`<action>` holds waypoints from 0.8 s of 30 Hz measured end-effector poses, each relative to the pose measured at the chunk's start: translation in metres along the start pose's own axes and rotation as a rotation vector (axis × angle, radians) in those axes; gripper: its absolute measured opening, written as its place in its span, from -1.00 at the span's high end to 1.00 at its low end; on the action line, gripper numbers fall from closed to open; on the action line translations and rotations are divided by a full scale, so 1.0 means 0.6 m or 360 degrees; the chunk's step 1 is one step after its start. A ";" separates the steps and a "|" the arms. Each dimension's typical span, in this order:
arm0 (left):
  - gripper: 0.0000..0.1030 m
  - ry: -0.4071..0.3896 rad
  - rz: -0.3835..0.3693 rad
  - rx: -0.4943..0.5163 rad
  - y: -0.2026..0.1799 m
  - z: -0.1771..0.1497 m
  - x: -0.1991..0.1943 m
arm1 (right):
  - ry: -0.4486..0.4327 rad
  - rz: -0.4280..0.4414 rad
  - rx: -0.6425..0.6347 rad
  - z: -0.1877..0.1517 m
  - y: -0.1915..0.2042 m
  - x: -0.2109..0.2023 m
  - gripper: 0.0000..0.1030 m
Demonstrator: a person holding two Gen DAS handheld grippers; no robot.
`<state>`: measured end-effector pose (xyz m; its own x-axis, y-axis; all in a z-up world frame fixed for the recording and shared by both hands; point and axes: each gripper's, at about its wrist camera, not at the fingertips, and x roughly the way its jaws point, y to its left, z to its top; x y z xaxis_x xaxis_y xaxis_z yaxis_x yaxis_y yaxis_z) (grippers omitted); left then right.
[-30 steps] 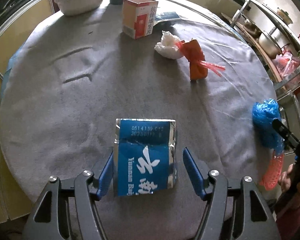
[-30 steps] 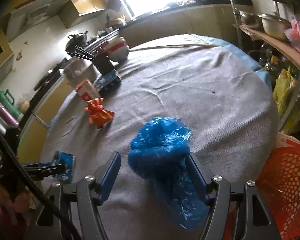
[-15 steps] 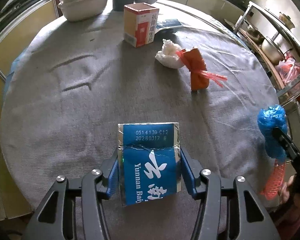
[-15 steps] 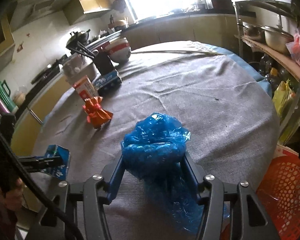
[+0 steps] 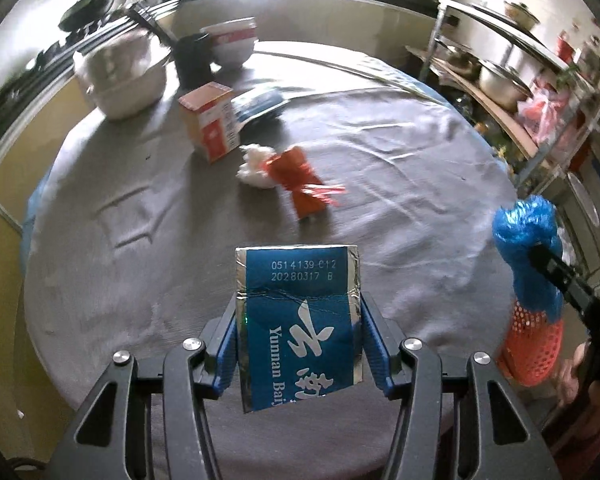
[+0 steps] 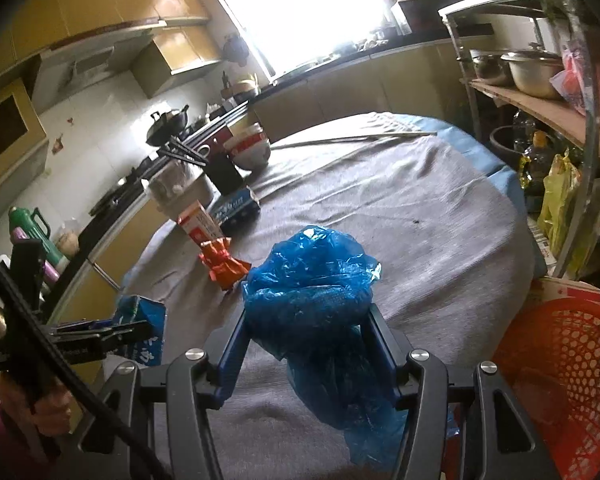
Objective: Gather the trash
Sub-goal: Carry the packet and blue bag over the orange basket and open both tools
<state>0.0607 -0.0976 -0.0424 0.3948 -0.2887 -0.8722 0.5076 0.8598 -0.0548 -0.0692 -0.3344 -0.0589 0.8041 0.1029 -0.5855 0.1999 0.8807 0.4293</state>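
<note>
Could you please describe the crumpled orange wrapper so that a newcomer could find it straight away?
On the round grey table, look just this side of the upright orange-and-white box. The orange wrapper lies beside a white tissue wad, the only orange, ribbon-tied piece.

A: What stands around the round worktop?

B: A grey cloth covers the round worktop, with a blue layer showing at its far edge. Beyond it a bright window floods the kitchen with daylight, washed out to white.

A: And to the left of the window?

B: Yellow wall cabinets hang over a white tiled wall, with a dark kitchen counter running below the window and yellow cupboard doors under it.

A: To the right of the worktop?

B: A metal shelf rack with wooden boards carries steel pots; it shows in the left wrist view too.
</note>
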 end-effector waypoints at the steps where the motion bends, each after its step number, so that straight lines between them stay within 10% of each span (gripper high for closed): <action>1: -0.09 -0.0007 0.0001 0.0021 -0.008 0.000 -0.003 | -0.0014 0.0001 0.0008 0.001 -0.004 -0.007 -0.14; 24: -0.09 -0.0048 -0.0104 0.0405 -0.195 0.014 -0.033 | -0.0243 -0.0180 0.0214 -0.004 -0.136 -0.154 -0.14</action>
<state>-0.0001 -0.1958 -0.0148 0.3754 -0.3560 -0.8558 0.7075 0.7065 0.0164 -0.1614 -0.4148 -0.0414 0.8456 -0.0727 -0.5288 0.3581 0.8120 0.4610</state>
